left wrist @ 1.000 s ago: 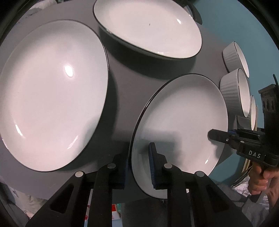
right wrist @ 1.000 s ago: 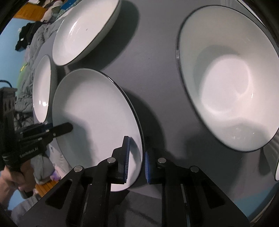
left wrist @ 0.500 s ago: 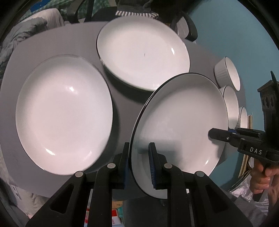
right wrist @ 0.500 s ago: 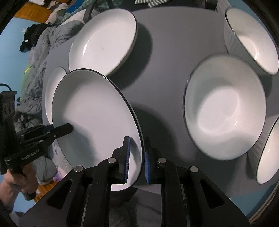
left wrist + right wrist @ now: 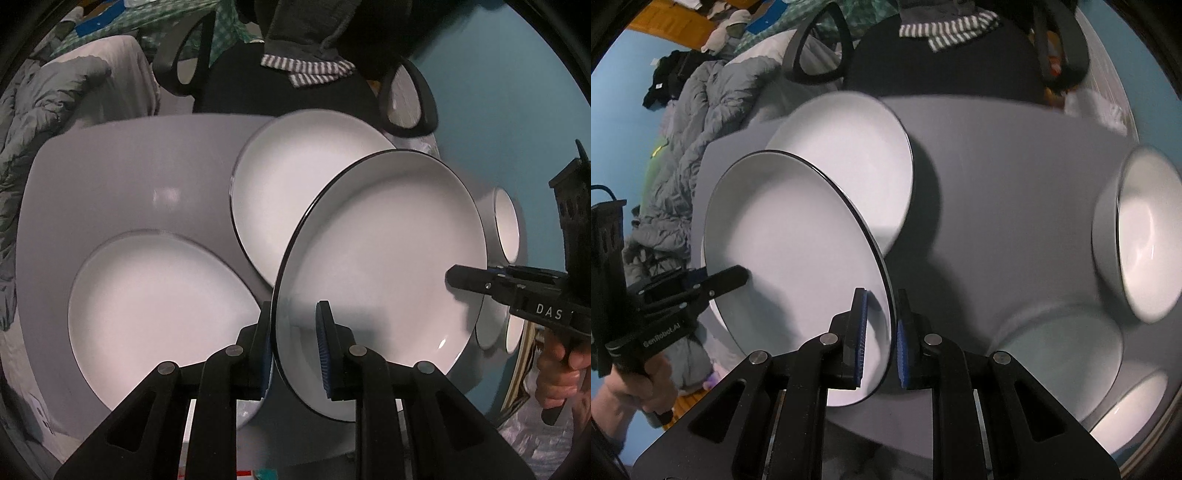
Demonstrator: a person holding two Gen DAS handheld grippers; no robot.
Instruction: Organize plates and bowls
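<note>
Gripping opposite rim edges, our left gripper [image 5: 295, 350] and right gripper [image 5: 881, 339] hold one white plate [image 5: 380, 258] tilted above the counter [image 5: 129, 177]. Each rim edge sits clamped between that gripper's two fingers.

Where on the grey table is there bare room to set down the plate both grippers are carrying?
The held plate hangs over the table. Bare grey lies at the far left corner, bordered by the near plate and far plate; another patch separates the far plate from the bowls. The bowl side is crowded.
</note>
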